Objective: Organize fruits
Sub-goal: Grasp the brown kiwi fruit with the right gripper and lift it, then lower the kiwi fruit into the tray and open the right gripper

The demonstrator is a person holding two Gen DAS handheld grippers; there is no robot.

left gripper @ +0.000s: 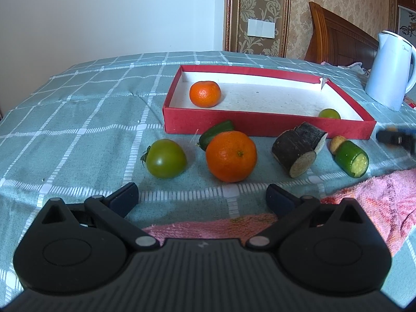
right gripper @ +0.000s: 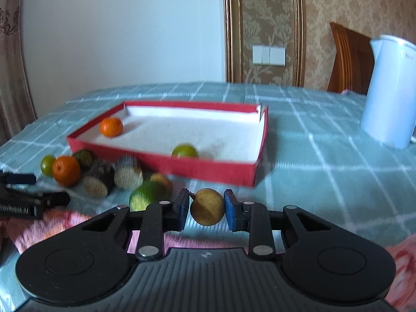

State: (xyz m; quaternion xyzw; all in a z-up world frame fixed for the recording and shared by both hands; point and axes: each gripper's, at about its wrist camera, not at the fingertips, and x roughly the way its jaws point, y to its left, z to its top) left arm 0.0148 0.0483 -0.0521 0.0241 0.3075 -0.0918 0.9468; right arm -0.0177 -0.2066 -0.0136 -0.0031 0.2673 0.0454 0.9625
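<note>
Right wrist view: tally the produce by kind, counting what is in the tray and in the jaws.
Oranges: 2
Green round fruits: 2
Cucumber pieces: 2
Dark cane stubs: 2
Yellow-brown round fruits: 2
Total: 10

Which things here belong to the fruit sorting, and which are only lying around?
Job: red box; two oranges; green tomato; small green fruit in the box; brown round fruit held by right gripper.
Lying about: white kettle; pink towel.
</note>
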